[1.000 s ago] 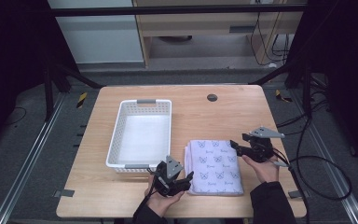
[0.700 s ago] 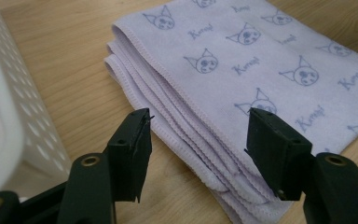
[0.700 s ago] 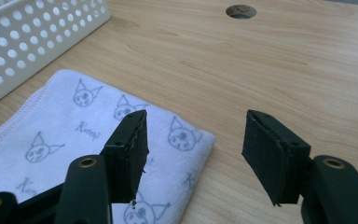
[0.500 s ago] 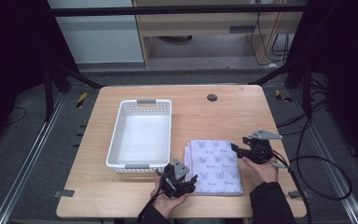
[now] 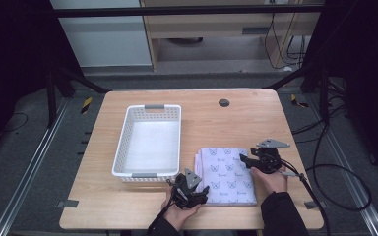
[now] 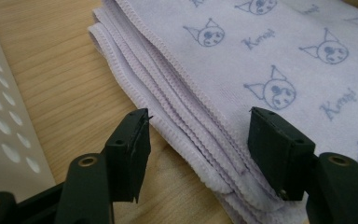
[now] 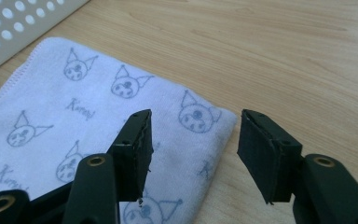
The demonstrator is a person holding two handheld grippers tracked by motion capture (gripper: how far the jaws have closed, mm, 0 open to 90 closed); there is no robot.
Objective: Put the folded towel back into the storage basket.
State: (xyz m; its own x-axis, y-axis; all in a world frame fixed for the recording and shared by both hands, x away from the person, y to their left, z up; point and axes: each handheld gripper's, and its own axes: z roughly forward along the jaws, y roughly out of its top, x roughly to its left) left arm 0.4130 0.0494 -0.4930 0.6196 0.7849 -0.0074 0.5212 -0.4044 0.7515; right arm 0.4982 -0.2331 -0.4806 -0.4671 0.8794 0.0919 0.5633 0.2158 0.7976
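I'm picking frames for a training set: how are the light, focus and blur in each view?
High view: the table is evenly lit while its surroundings fall into darkness, and detail is soft. Left gripper view: the folded towel has crisp hems, while the basket at the edge is blurred. Right gripper view: soft, even light without glare, and the right tongs are slightly out of focus.

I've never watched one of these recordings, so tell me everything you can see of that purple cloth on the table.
The cloth is pale lilac, soft like a towel, printed with small cat-like faces and script words. It lies folded flat in several layers with stitched edges, on the wooden table, right of the white basket. The left gripper straddles its layered edge, the right gripper its corner; neither has closed on it.
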